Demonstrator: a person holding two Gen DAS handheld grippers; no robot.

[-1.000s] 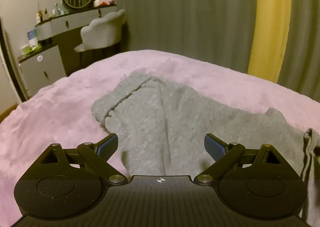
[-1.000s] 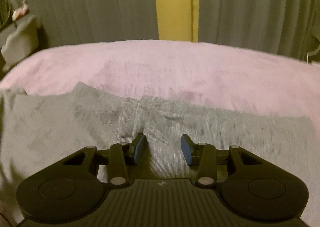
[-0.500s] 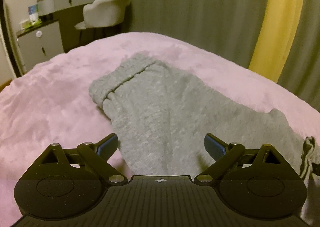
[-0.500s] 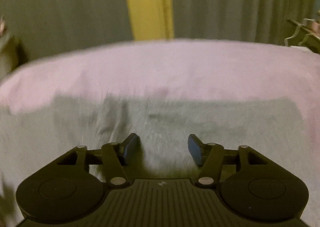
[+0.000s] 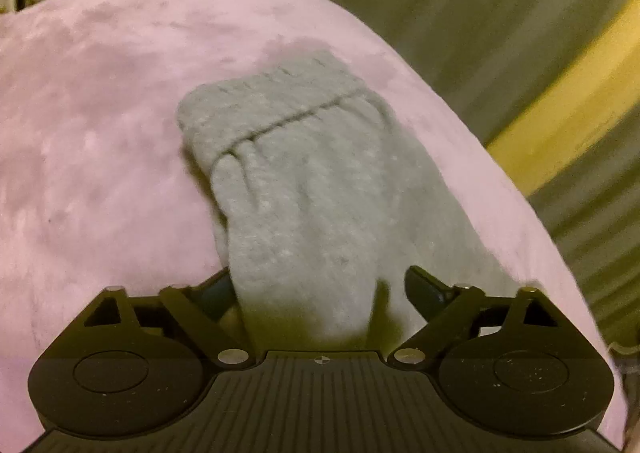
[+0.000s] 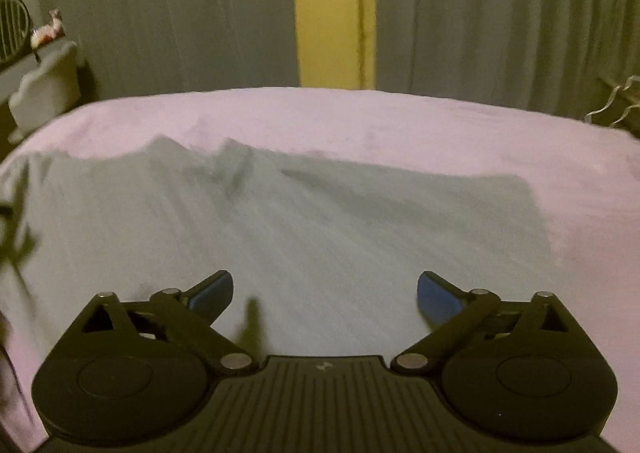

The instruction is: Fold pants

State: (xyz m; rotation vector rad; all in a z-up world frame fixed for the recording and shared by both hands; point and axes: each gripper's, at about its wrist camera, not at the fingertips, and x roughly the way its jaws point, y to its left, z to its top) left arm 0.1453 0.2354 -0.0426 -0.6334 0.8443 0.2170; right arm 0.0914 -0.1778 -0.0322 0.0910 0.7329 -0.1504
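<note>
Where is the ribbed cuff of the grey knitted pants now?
In the left wrist view, the ribbed cuff lies upper centre on the pink fleece blanket, far ahead of the open left gripper.

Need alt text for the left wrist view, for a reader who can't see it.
The open left hand-held gripper straddles the near end of grey pants lying on a pink blanket. The gathered waistband is at the far end; dark curtains hang behind.

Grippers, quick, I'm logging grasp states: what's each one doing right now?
Left gripper: open, fingers either side of a raised fold of the grey pants, not clamped.
Right gripper: open, holding nothing, above the pants.
</note>
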